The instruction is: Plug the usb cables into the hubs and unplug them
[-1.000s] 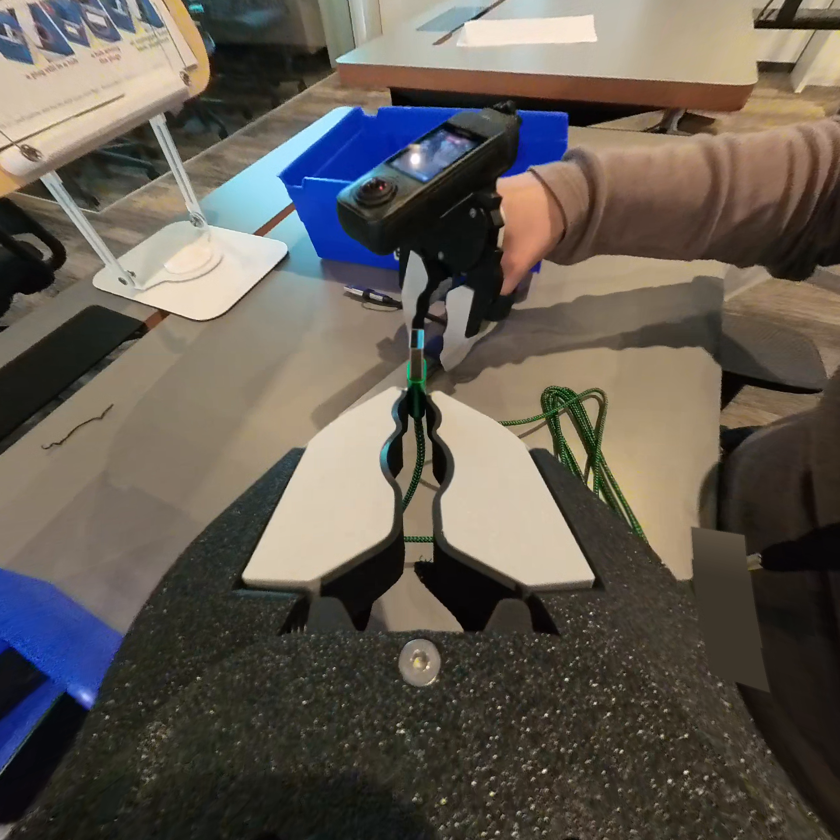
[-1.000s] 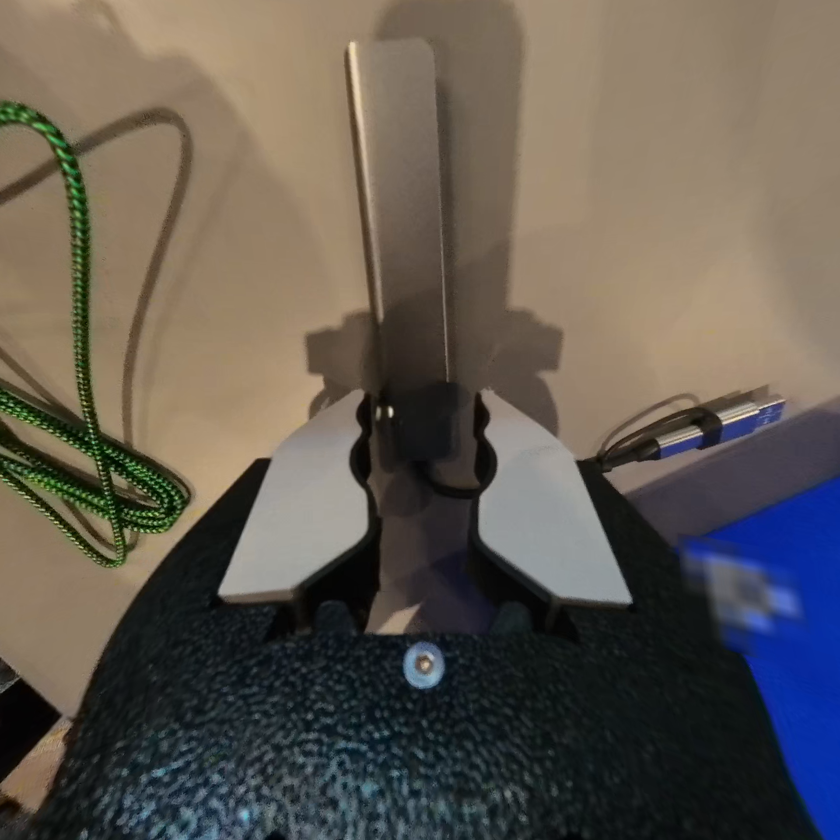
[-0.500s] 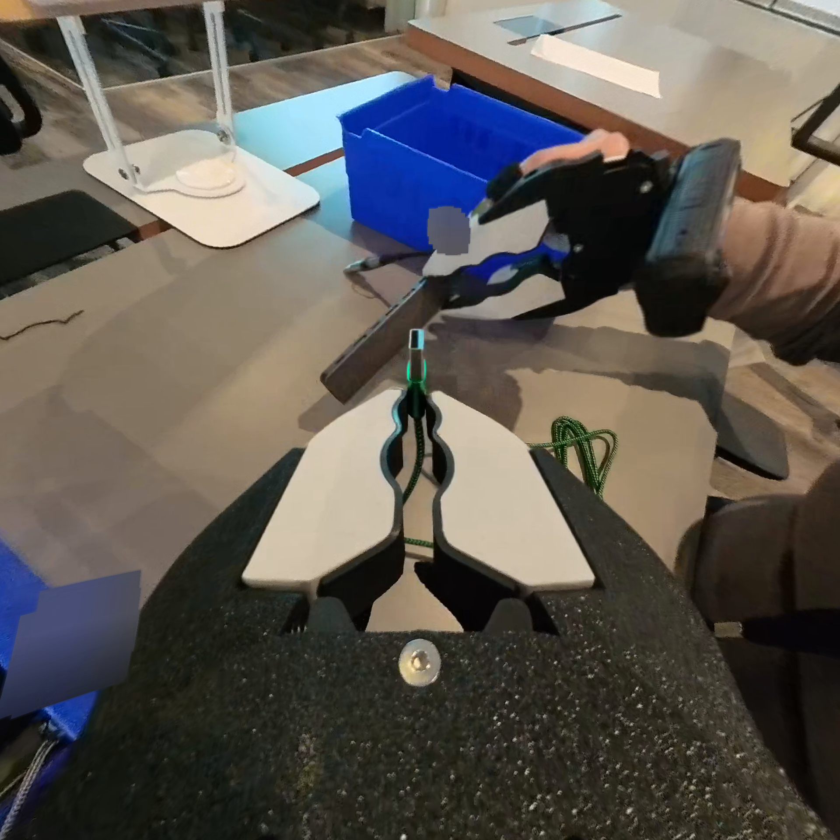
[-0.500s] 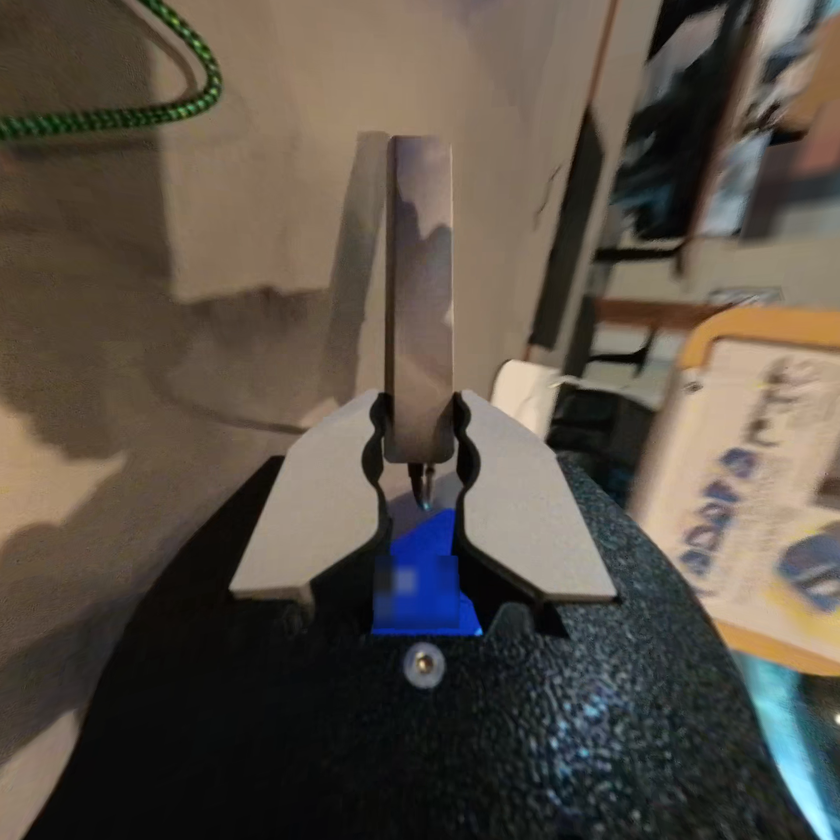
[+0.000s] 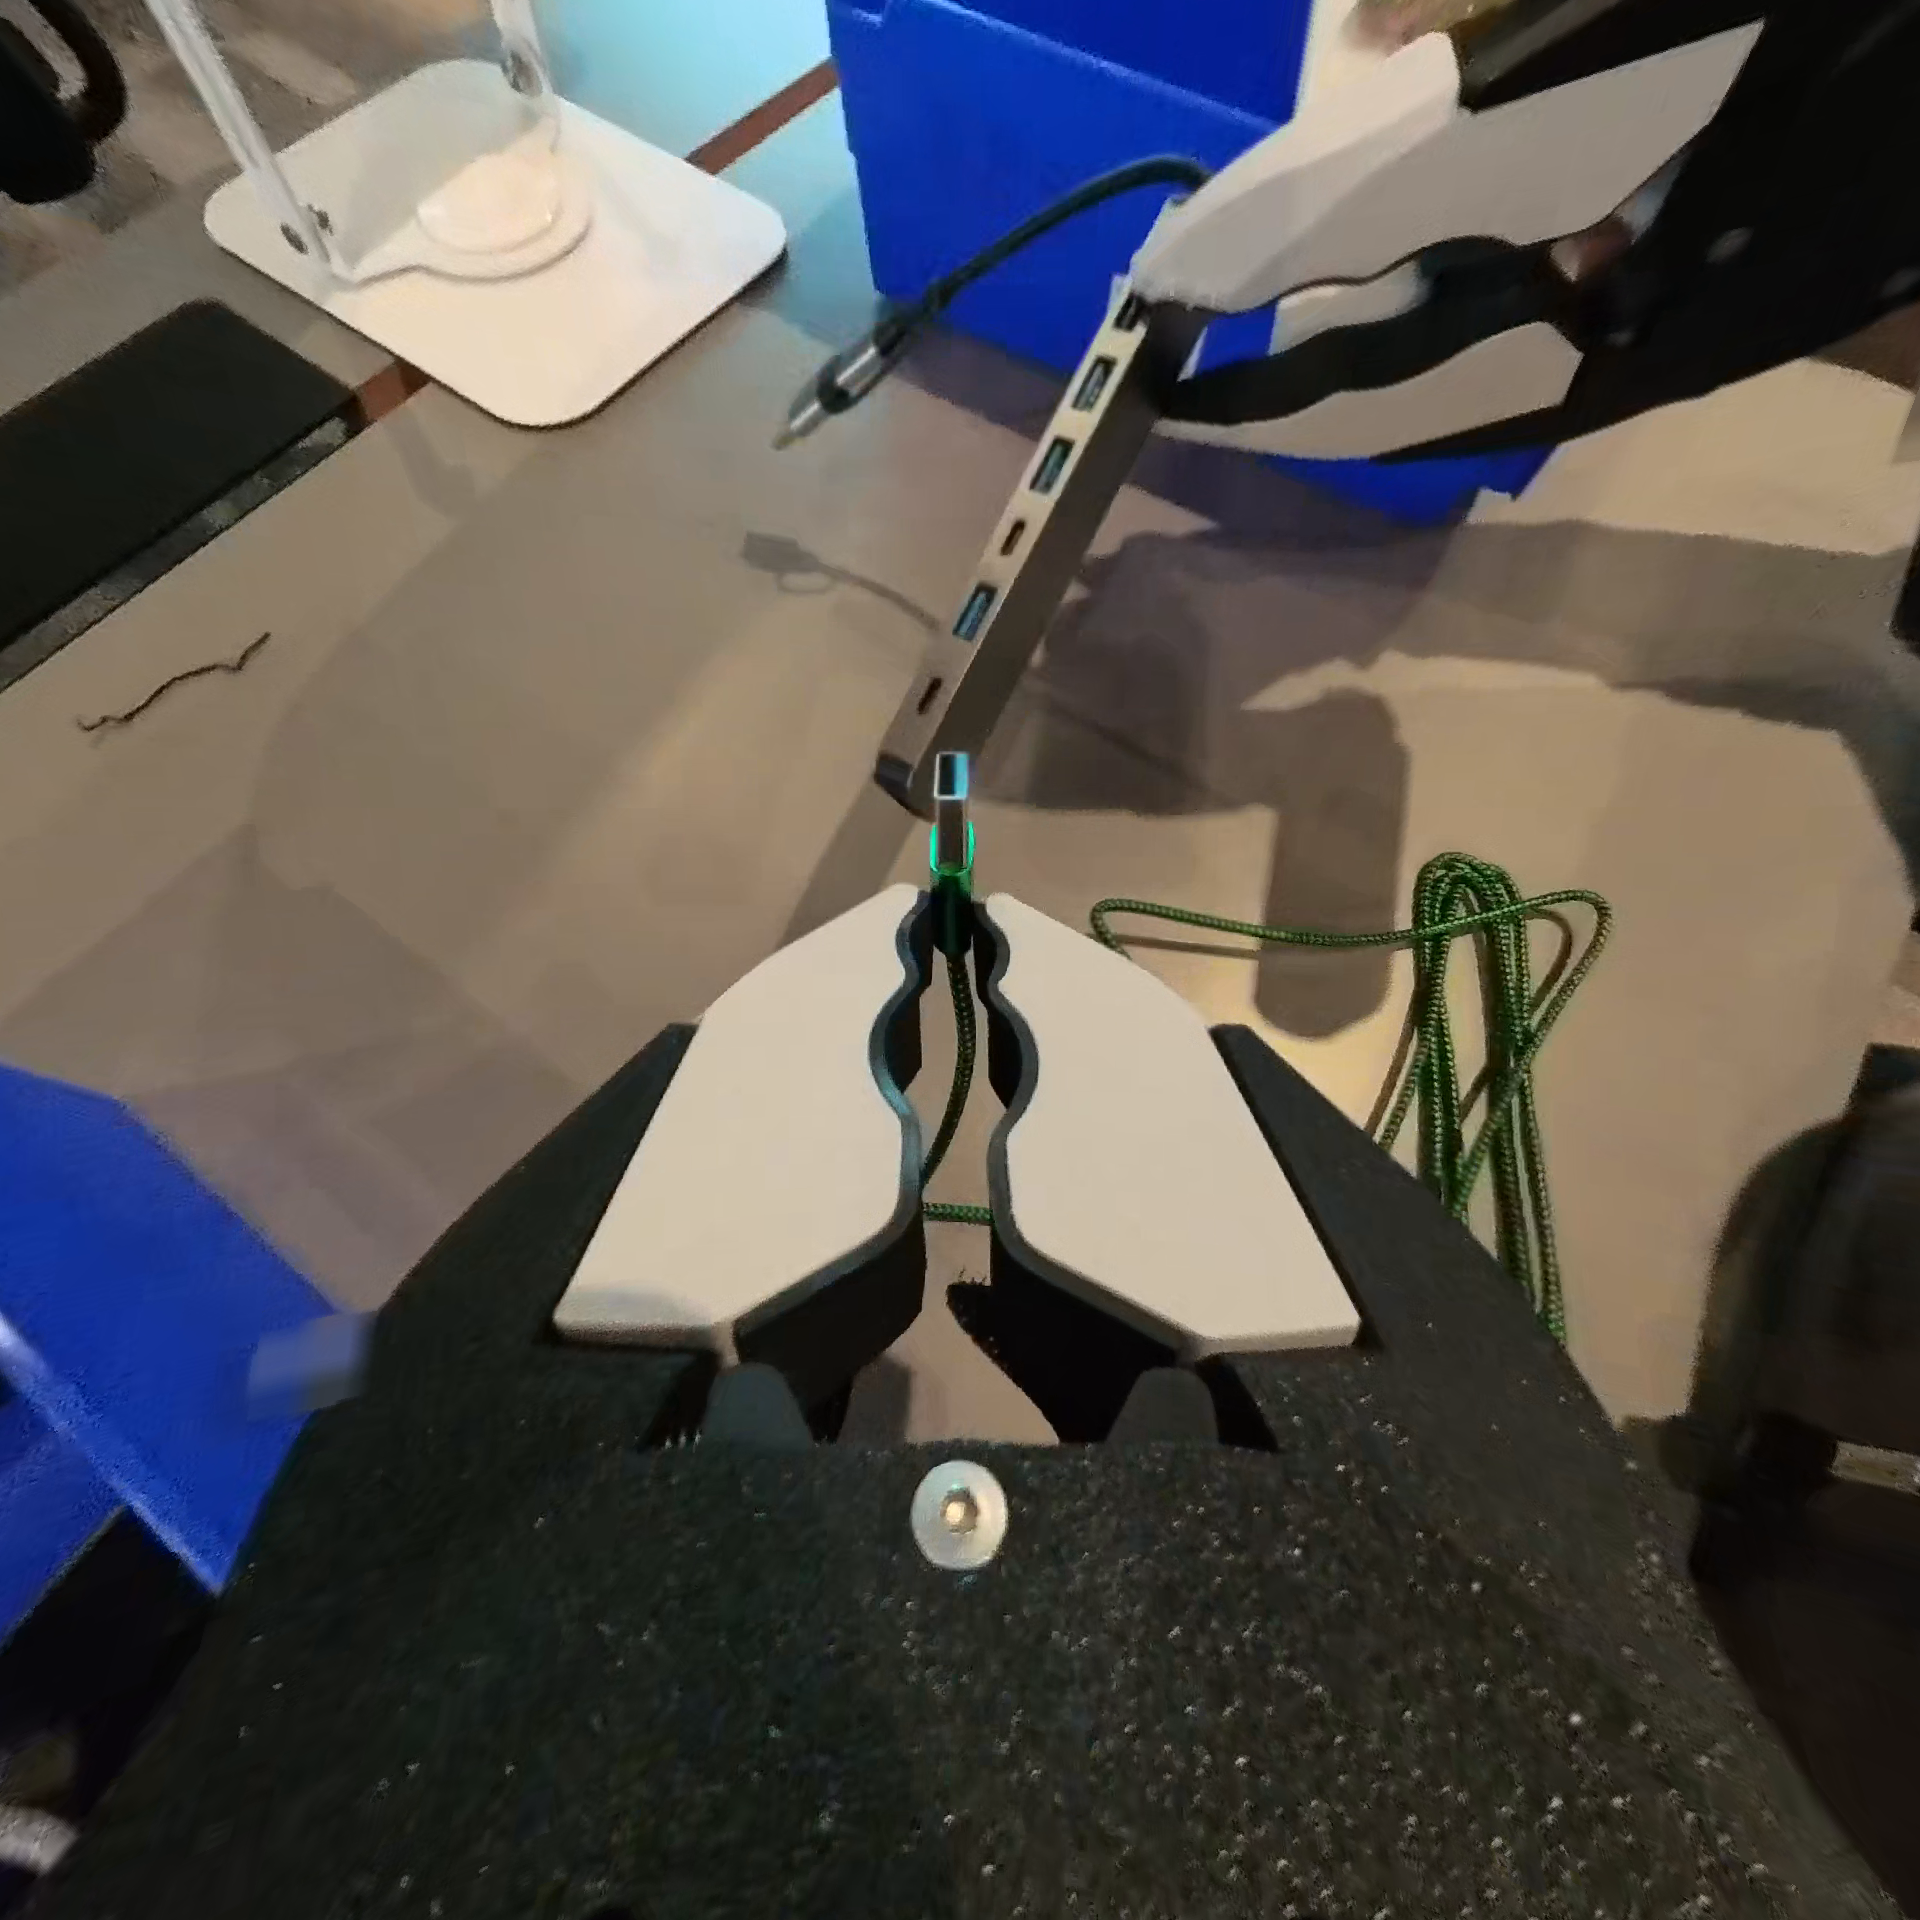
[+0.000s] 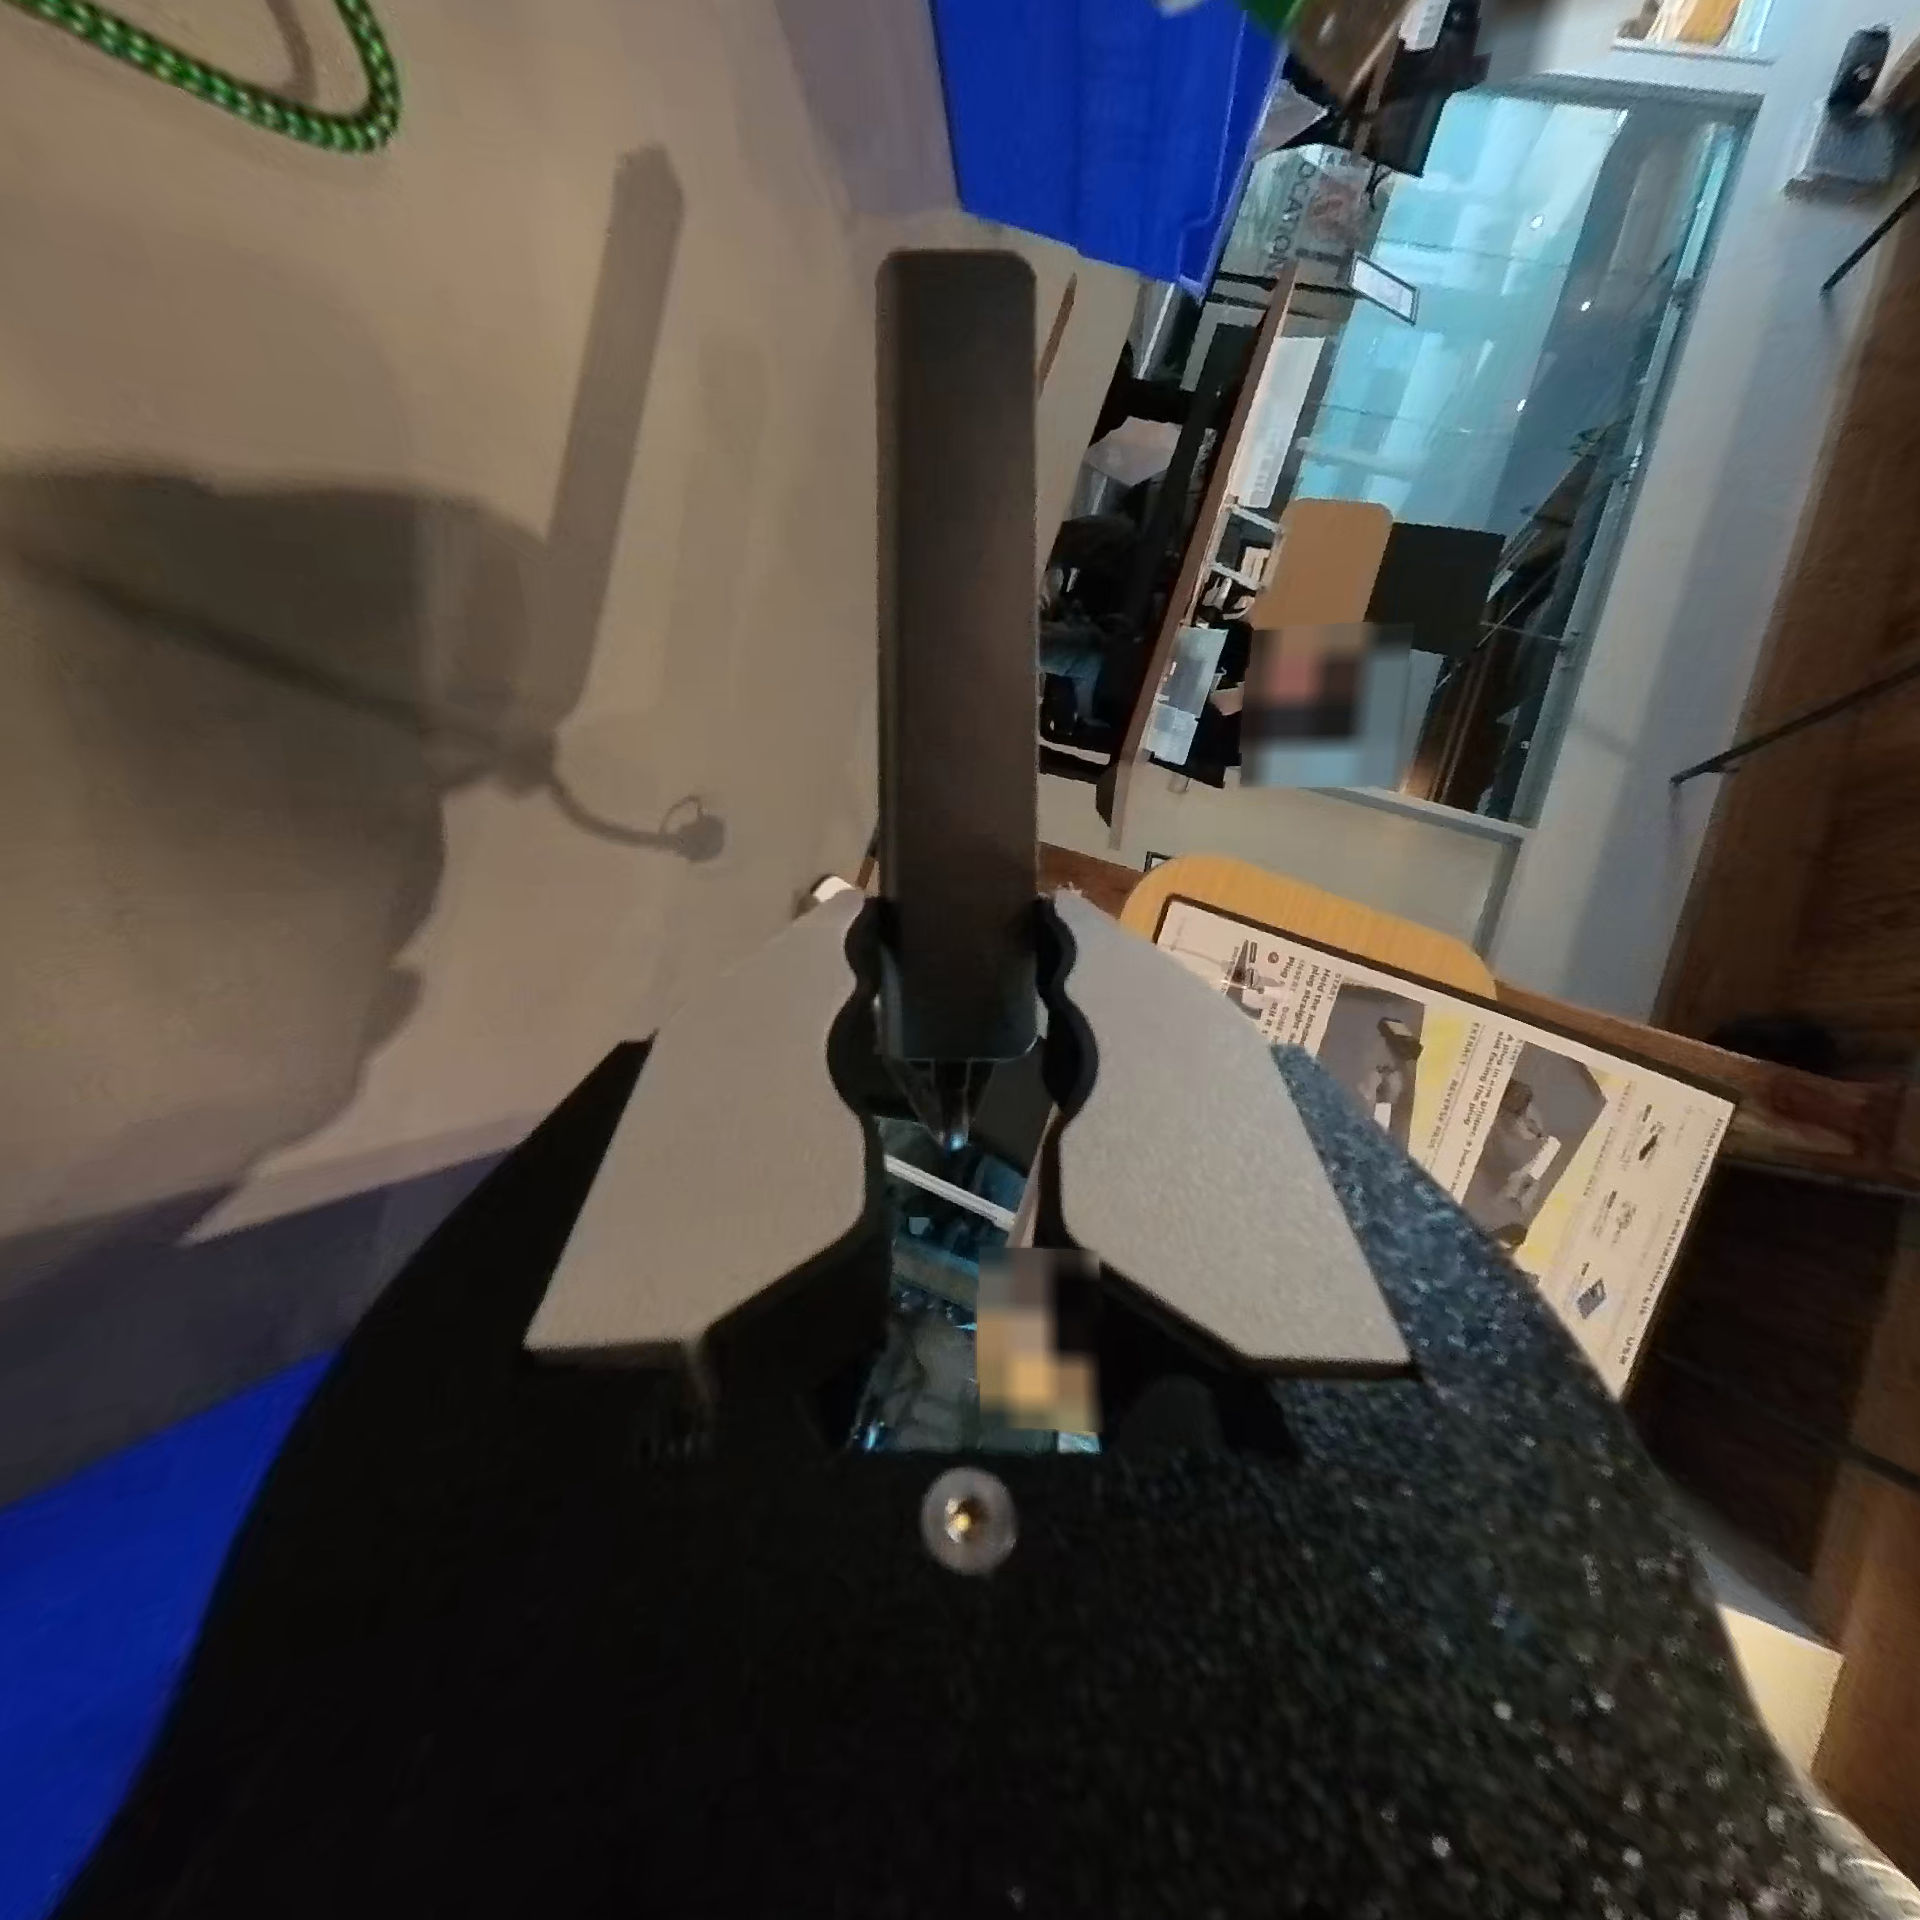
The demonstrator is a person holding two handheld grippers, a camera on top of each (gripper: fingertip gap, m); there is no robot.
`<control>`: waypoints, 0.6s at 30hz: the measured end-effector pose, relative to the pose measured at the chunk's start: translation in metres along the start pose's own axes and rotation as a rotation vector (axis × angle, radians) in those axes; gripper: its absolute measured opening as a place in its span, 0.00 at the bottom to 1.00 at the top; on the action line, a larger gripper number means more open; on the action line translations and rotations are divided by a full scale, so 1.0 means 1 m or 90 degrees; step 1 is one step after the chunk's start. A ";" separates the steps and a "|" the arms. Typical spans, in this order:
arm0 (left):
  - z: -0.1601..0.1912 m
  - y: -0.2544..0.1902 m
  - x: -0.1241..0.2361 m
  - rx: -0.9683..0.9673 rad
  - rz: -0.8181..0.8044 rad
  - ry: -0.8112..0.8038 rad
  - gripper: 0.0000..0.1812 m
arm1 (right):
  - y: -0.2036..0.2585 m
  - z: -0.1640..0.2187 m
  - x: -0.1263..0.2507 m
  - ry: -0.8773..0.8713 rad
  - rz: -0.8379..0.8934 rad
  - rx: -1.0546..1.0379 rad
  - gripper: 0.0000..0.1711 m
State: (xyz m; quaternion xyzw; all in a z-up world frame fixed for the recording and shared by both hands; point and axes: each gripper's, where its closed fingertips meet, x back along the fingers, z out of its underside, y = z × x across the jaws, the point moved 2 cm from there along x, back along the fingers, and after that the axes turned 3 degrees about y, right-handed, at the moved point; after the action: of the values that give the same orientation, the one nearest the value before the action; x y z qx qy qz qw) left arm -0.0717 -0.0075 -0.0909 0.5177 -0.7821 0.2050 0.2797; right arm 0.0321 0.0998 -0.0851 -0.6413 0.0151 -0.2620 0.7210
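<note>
Left gripper (image 5: pixel 951 920): its jaws are closed on the dark collar of a green braided USB cable (image 5: pixel 1455 997); the silver metal plug (image 5: pixel 951 790) sticks out past the jaw tips, pointing away from the camera

Right gripper (image 6: pixel 956 966): its jaws are clamped on the cable end of a long, slim dark grey metal hub (image 5: pixel 1039 540), which juts forward and hangs in the air above the table (image 5: pixel 468 779)

Hub placement: in the left wrist view it slants from far right down to near centre, a row of ports along its left edge; its free end sits just behind the plug tip, close, though I cannot tell whether they touch

Hub's own lead: a dark cord (image 5: pixel 997 249) arcs off to the left and ends in a loose metal connector (image 5: pixel 831 390) hanging free

Cable slack: the rest of the green cable lies in loose loops on the table to the right, so it should feed without tugging

Step in hand: judged as lining the plug up with a port before pushing in

How to do it well: pick one port that matches the plug's shape, turn the hub so that port faces the plug squarely, keep plug and port on one axis, then push straight with the hub braced firmly

Risk: an angled push could make the plug skid along the edge or twist in the jaws

Surroundings: a blue plastic bin (image 5: pixel 1039 187) and a white stand base (image 5: pixel 499 249) sit on the far side
</note>
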 end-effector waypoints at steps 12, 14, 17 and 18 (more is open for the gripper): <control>0.003 -0.004 -0.011 0.084 0.042 0.000 0.04 | 0.032 -0.017 -0.025 -0.174 -0.371 0.107 0.16; 0.006 -0.005 -0.013 0.106 0.041 0.011 0.04 | 0.034 -0.013 -0.039 -0.178 -0.435 0.142 0.16; 0.010 -0.003 -0.019 0.133 0.043 0.027 0.04 | 0.039 -0.008 -0.060 -0.185 -0.522 0.150 0.16; 0.012 -0.003 -0.021 0.140 0.044 0.033 0.04 | 0.042 -0.005 -0.066 -0.181 -0.545 0.151 0.16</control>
State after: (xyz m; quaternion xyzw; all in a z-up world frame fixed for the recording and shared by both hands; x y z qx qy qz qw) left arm -0.0657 -0.0012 -0.1138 0.5123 -0.7648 0.3124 0.2344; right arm -0.0116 0.1229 -0.1465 -0.5326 -0.3799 -0.4458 0.6110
